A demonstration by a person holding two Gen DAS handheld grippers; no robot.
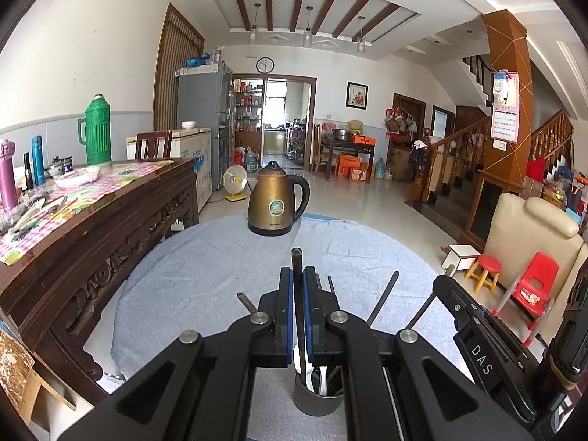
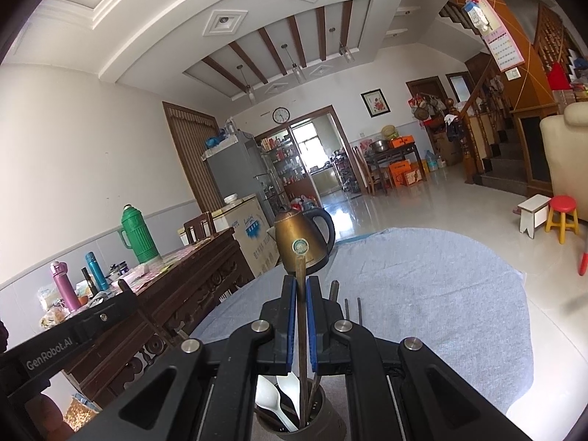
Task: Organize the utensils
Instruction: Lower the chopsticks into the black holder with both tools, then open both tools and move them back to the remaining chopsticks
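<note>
My left gripper is shut on a dark chopstick that runs down into a grey utensil cup below the jaws. My right gripper is shut on a brownish chopstick whose lower end stands in the same cup. The cup holds white spoons and other dark sticks. Other chopstick ends stick up beside the left fingers. The right gripper's body shows at the right of the left wrist view.
A bronze electric kettle stands at the far side of the round table with a grey-blue cloth. A carved wooden sideboard with flasks stands to the left. A red stool and chair are to the right.
</note>
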